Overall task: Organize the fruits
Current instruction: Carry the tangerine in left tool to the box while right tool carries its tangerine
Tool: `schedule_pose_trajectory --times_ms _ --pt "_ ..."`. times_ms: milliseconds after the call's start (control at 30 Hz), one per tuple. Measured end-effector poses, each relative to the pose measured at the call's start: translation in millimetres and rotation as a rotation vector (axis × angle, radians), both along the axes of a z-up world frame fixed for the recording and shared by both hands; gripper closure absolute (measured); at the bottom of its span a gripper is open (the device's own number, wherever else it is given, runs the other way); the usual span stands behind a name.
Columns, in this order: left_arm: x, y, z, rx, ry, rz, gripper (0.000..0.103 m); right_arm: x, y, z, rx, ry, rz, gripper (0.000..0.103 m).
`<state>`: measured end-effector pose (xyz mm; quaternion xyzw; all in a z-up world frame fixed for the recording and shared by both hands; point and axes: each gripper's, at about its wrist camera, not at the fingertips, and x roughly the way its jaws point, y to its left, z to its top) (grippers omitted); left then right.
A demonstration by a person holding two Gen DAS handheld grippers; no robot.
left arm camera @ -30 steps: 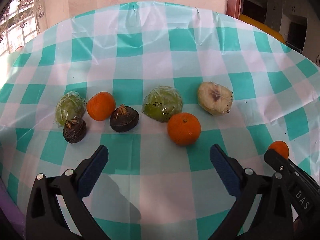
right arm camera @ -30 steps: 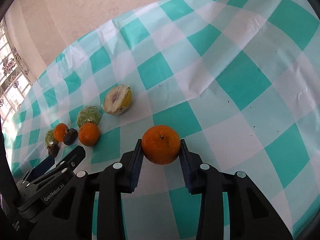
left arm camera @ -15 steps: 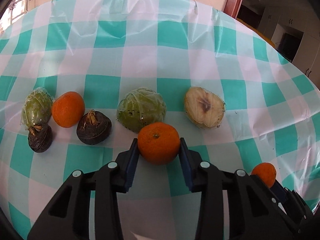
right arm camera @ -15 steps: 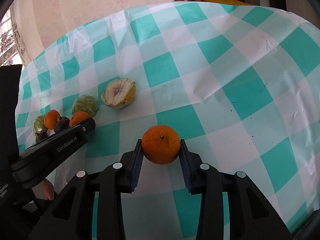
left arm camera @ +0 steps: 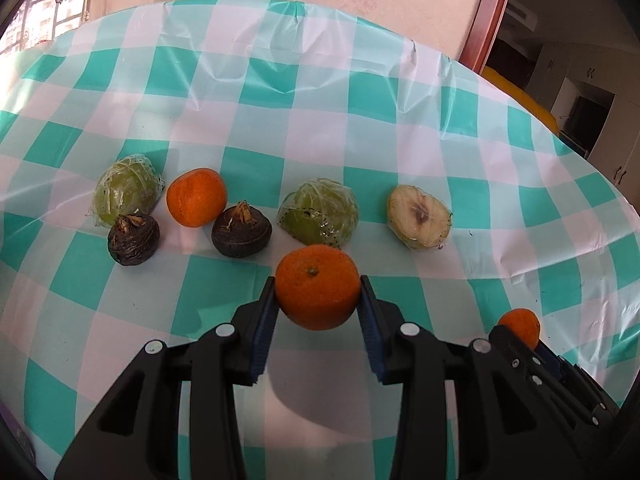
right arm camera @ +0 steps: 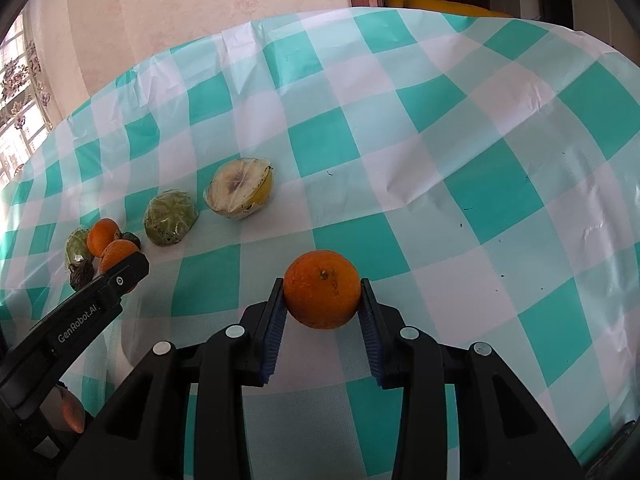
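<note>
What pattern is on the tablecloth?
The tablecloth has teal and white checks, clearest in the right wrist view.

Bright daylight is admitted from a lace-curtained window [left arm camera: 48,12] at upper left. Glare is thrown across the glossy teal-and-white checked plastic tablecloth [left arm camera: 320,128]. Soft shadows are cast toward the cameras. Strong fisheye curvature and dark corner vignetting are recorded; focus is sharp.

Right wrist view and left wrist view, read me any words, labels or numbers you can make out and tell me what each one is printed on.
"GenRobot.AI": white lettering on the black body of the left claw, seen in the right wrist view.
No other text is readable. The plastic-wrapped fruit halves show no legible label, and the left wrist view shows no writing.
</note>
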<state>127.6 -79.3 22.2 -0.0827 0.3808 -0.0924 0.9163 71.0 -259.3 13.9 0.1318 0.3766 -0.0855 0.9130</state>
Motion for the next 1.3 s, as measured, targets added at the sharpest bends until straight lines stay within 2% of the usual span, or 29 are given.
schedule_pose_trajectory --times_ms 300,567,800,967,1133,1300 --pt "-91.5 33.5 30.4 0.055 -0.094 0.069 0.064 -3.1 3.1 5.2 -0.028 -0.022 -0.004 0.067" --pt "-181.5 76.8 53.7 0.123 -0.184 0.126 0.064 -15.2 17.6 14.3 -0.114 -0.07 0.014 0.067" --pt "-256.9 96.8 83.4 0.176 -0.284 0.148 0.064 -30.7 28.1 21.8 -0.176 -0.11 0.005 0.067" --pt "-300.4 108.7 103.1 0.217 -0.339 0.154 0.064 -62.1 47.3 21.7 -0.103 -0.088 0.068 0.067" --pt "-323.9 134.2 111.3 0.19 -0.33 0.197 0.064 -90.1 73.9 21.9 -0.048 -0.057 0.16 0.067" --pt "-338.9 164.6 118.9 0.172 -0.328 0.269 0.064 -114.4 109.2 35.0 -0.026 -0.077 0.283 0.067"
